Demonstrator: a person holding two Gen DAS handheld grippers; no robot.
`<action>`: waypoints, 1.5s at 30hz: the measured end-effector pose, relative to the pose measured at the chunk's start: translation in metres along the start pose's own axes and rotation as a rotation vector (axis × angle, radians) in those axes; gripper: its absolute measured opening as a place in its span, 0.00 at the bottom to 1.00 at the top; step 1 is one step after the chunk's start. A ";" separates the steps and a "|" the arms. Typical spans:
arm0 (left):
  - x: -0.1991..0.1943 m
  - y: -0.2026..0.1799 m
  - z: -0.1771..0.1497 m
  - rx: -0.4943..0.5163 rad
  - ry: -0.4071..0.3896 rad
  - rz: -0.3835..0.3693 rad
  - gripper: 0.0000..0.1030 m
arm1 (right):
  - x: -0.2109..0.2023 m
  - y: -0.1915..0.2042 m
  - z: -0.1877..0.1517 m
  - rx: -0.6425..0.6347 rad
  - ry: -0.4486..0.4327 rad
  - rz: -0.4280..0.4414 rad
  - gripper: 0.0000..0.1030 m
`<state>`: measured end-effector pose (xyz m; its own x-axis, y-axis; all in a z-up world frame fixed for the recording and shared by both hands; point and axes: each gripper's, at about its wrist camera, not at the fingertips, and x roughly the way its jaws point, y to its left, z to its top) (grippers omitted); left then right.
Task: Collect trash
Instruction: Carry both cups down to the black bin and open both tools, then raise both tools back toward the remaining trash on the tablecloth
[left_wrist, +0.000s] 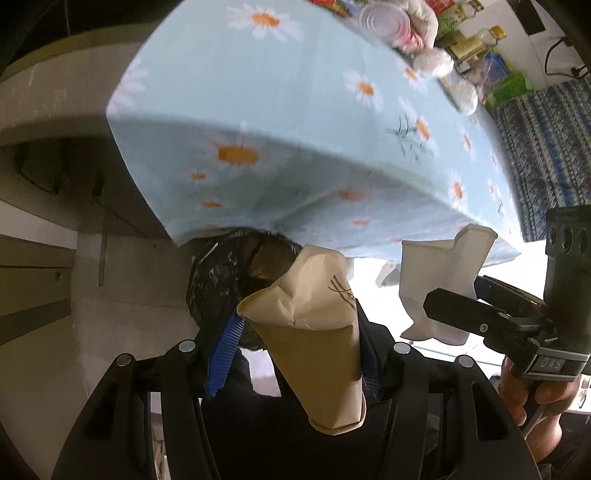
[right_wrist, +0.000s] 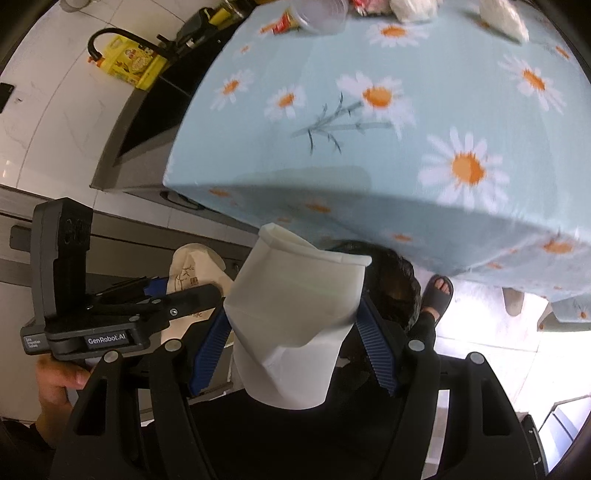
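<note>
Cups gripped: brown cup (left_wrist: 314, 347) in left claw (left_wrist: 295, 354), white cup (right_wrist: 295, 325) in right claw (right_wrist: 295, 339), above bin (left_wrist: 229, 273); litter left on tabletop (right_wrist: 406, 155), frame top.

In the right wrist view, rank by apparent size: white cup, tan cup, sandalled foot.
1. white cup, though it sits nearest the camera, which inflates it.
2. tan cup, partly hidden.
3. sandalled foot.

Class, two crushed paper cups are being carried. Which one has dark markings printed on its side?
The tan cup in the left tool; twig-like dark marks show near its crumpled rim. The cup in the right tool is plain white.
</note>
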<state>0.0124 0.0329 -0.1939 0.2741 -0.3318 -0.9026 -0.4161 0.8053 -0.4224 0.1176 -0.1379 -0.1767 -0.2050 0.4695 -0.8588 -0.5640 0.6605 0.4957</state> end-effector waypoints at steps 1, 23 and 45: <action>0.003 -0.001 -0.002 0.006 0.007 0.006 0.53 | 0.002 -0.001 -0.001 0.004 0.004 -0.002 0.66; 0.023 0.005 -0.002 -0.032 0.072 0.023 0.62 | -0.005 -0.024 -0.004 0.107 -0.008 0.009 0.79; -0.017 -0.030 0.005 0.127 -0.046 0.040 0.60 | -0.048 -0.023 -0.003 0.115 -0.128 -0.004 0.79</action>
<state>0.0243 0.0171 -0.1659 0.2999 -0.2776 -0.9127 -0.3155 0.8740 -0.3695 0.1381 -0.1775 -0.1476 -0.0947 0.5327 -0.8410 -0.4681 0.7218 0.5099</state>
